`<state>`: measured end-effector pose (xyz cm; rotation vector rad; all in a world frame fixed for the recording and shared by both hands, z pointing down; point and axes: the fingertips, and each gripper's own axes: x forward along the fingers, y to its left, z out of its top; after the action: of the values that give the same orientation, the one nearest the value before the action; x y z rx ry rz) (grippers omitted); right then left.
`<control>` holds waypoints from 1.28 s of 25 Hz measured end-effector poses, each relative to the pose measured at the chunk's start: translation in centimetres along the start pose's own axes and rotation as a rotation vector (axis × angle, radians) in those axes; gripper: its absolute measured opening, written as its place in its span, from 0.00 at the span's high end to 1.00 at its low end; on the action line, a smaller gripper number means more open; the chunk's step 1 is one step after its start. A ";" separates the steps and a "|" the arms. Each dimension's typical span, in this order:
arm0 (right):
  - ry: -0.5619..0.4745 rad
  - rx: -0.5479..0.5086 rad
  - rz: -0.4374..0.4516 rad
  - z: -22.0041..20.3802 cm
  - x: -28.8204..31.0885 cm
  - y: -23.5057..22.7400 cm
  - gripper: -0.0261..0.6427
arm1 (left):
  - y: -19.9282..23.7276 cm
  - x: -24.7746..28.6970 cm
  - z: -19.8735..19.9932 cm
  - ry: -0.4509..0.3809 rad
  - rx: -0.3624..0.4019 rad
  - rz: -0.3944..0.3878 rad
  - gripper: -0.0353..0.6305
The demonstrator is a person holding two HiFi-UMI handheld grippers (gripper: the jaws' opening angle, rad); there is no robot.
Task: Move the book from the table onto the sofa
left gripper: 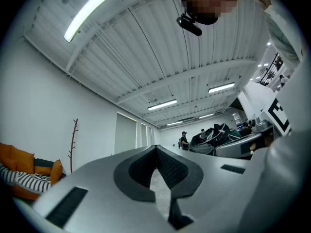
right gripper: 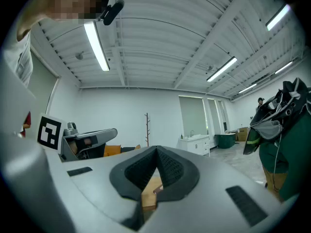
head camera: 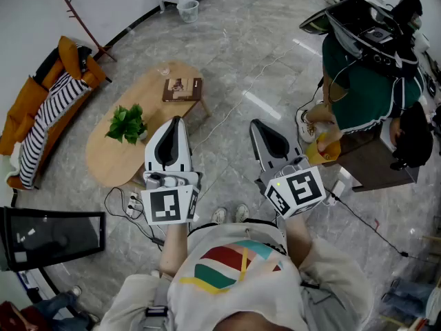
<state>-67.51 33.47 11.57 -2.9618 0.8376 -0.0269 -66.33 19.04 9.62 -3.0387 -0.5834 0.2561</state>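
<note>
Currently left gripper [head camera: 176, 120] and right gripper [head camera: 255, 123] are both pressed together, empty. Book [head camera: 182, 89] lies on wooden table [head camera: 103, 158], well ahead. Risk: a low reach clips the potted plant [head camera: 127, 123]; a foot may catch the floor cable [head camera: 227, 112].

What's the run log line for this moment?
phase: book not yet picked up | book: lying on table | left tool: shut, empty | right tool: shut, empty | sofa: no book

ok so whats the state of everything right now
book: flat on table, not gripped
plant: upright on table
sofa: no book on it, striped blanket draped over it
left claw: shut, empty
right claw: shut, empty
</note>
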 end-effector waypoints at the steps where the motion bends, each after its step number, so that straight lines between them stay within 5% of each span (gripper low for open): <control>1: -0.003 0.000 -0.004 -0.1 0.2 -0.3 0.94 | 0.3 0.2 -0.1 -0.005 0.002 0.004 0.94; 8: -0.005 0.014 0.023 -1.2 0.9 -0.9 0.94 | 1.4 0.3 -0.9 -0.012 0.017 0.047 0.94; 22: -0.062 0.187 0.245 -3.1 -0.9 -3.0 0.94 | -1.6 -0.6 -2.2 0.024 0.051 0.132 0.94; 32: -0.022 0.242 0.308 -4.3 3.6 -4.2 0.94 | 0.8 1.8 -4.1 0.053 0.053 0.177 0.94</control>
<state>-62.41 34.93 16.13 -2.5787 1.1845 -0.0746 -63.75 18.97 13.29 -3.0374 -0.2990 0.1914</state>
